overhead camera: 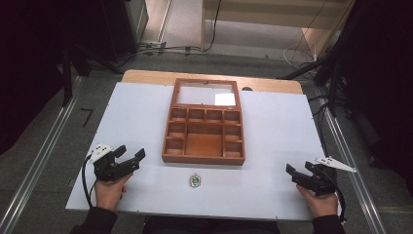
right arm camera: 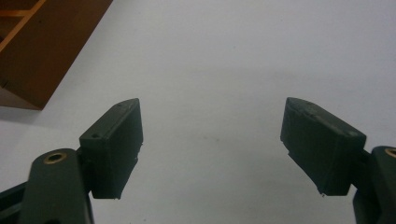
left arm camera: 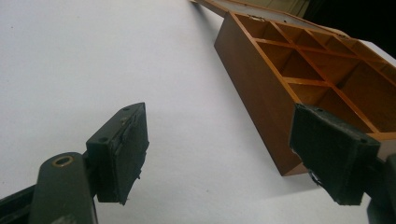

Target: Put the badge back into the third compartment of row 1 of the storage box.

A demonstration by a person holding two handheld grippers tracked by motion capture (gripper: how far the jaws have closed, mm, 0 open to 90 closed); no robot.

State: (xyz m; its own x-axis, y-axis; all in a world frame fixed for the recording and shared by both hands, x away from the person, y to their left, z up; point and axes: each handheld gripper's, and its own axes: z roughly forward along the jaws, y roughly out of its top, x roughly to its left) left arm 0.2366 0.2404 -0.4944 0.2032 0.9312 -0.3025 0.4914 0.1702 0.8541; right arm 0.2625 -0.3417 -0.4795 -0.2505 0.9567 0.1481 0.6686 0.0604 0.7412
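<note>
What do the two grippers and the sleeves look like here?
Both grippers, left gripper and right gripper, are black with flat rectangular pads. Each carries a pale three-cornered plate on top and trails a black cable. Brass-coloured rivets mark the jaw links. Dark sleeves.

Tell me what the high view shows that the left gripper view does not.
High view alone: the small badge-like object on the white table in front of the wooden box, the box's open glazed lid, both hands, and the right gripper. Left gripper view alone: a close look at the box's side wall and the pad faces of its own spread jaws. Both: the box's compartments, the table, the open left gripper.
</note>
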